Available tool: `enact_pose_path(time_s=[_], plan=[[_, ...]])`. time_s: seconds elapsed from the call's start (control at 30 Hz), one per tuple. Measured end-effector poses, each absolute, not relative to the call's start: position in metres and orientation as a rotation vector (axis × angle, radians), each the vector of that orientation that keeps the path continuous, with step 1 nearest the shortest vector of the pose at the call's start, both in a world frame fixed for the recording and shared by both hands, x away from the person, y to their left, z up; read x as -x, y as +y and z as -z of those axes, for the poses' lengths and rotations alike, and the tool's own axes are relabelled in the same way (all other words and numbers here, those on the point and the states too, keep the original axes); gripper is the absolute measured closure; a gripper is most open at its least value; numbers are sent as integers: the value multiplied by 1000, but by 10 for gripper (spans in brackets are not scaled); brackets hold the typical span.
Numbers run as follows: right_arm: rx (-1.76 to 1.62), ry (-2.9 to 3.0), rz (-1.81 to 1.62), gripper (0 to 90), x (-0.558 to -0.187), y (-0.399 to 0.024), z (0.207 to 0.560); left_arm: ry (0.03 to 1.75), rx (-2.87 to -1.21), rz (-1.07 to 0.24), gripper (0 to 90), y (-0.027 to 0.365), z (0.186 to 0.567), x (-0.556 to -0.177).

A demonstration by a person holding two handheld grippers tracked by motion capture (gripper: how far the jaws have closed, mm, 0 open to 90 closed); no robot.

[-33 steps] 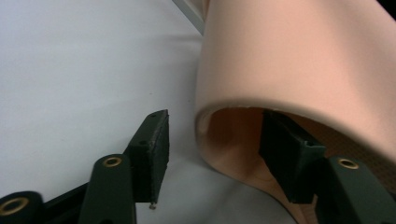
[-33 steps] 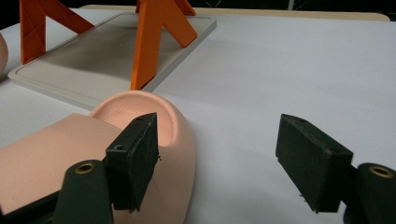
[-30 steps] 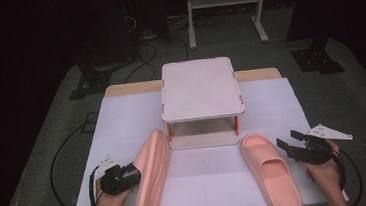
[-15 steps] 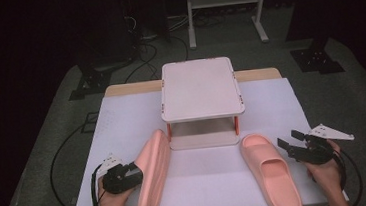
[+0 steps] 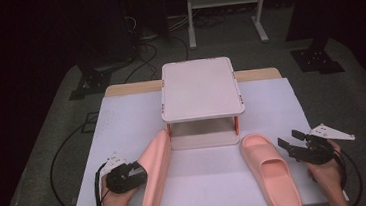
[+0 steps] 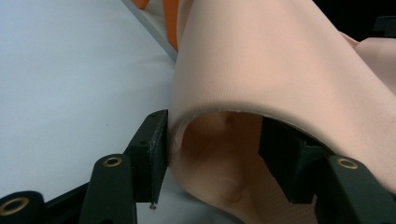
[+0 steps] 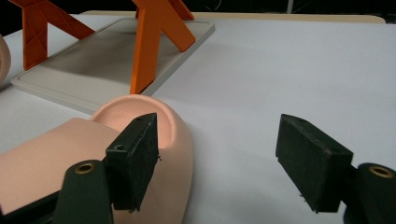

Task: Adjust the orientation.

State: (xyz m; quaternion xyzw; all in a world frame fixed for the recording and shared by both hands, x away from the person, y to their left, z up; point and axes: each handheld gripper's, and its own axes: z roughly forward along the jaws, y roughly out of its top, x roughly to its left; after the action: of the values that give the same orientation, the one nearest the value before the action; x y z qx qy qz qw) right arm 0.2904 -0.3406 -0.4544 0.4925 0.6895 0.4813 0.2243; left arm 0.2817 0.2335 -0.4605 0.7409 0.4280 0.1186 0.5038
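Observation:
A pink slipper [image 5: 155, 174] stands on its side at the front left of the white table [image 5: 122, 123]. My left gripper [image 5: 138, 174] is shut on it from the left. In the left gripper view the left pad [image 6: 154, 142] lies against the slipper's [image 6: 261, 65] outer edge, and the right pad [image 6: 279, 151] sits under the strap's rim, partly hidden. The matching slipper [image 5: 271, 171] lies flat, sole down, at the front right. Just to its right, my right gripper [image 5: 289, 142] is open and empty. In the right gripper view that slipper's heel [image 7: 154, 126] is beside the left pad [image 7: 135, 156].
A small white two-tier stand [image 5: 200, 87] with orange legs [image 7: 152, 44] and a low base tray [image 7: 93, 65] sits mid-table, just behind both slippers. Cables trail from both grippers off the front edge. Dark floor and equipment surround the table.

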Motion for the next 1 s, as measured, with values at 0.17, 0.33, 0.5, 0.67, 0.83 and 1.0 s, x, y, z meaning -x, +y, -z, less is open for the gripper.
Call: enact_pose_path(time_s=[0.17,0.33,0.5,0.67,0.83,1.0], plan=[[-1359,1903,-1331,293,-290,-341,454,1027,-1784,-287,414,230,459,-282],[-1358,1902,-1333,293,-290,-341,454,1017,-1778,-281,413,227,458,-283],[-1358,1901,-1337,293,-290,-341,454,1007,-1783,-275,406,221,457,-285],[-1360,1900,-1338,293,-290,-342,454,999,-1772,-246,387,215,457,-288],[-1355,1898,-1338,293,-290,-342,454,990,-1789,-234,379,204,457,-291],[-1356,1894,-1348,293,-288,-343,453,955,-1804,-207,372,191,458,-291]])
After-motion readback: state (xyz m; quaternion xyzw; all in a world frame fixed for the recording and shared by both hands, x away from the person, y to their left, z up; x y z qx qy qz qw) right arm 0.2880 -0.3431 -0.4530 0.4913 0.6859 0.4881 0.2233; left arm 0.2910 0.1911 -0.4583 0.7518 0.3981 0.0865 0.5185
